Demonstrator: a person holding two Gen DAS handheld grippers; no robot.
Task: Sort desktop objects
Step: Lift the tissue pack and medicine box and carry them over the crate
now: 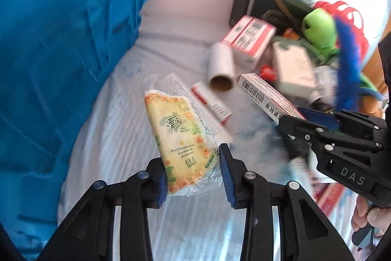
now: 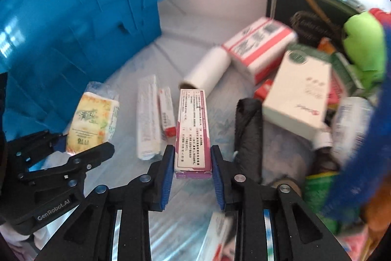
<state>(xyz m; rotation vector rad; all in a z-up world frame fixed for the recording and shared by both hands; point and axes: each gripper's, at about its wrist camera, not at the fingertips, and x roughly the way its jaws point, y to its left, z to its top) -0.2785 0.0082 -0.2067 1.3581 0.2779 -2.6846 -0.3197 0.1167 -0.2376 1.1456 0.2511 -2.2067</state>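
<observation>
While both grips hold, near to far:
Left gripper (image 1: pixel 193 171): closed on a tissue pack (image 1: pixel 180 136), blue pads pinching its lower end; pack tilted, clear of the table cover (image 1: pixel 117 138).
Right gripper (image 2: pixel 193 169): narrowed onto a long pink box (image 2: pixel 191 129), pads pressed to both long sides at its near end; box pointing away along the fingers.
Near table: white tube box (image 2: pixel 147 116) and small red-and-white box (image 2: pixel 167 114) lying side by side, between the two held items in the right wrist view.
Middle: white paper roll (image 2: pixel 207 67) on its side, just beyond the pink box's far end.
Right side: cluttered heap with a white carton (image 2: pixel 298 94), red-striped box (image 2: pixel 259 48), green plush toy (image 2: pixel 364 48); blurred.
Far left: blue crate (image 2: pixel 80 23) standing on the table cover.
Far right: black tray (image 2: pixel 308 6) behind the heap.
</observation>
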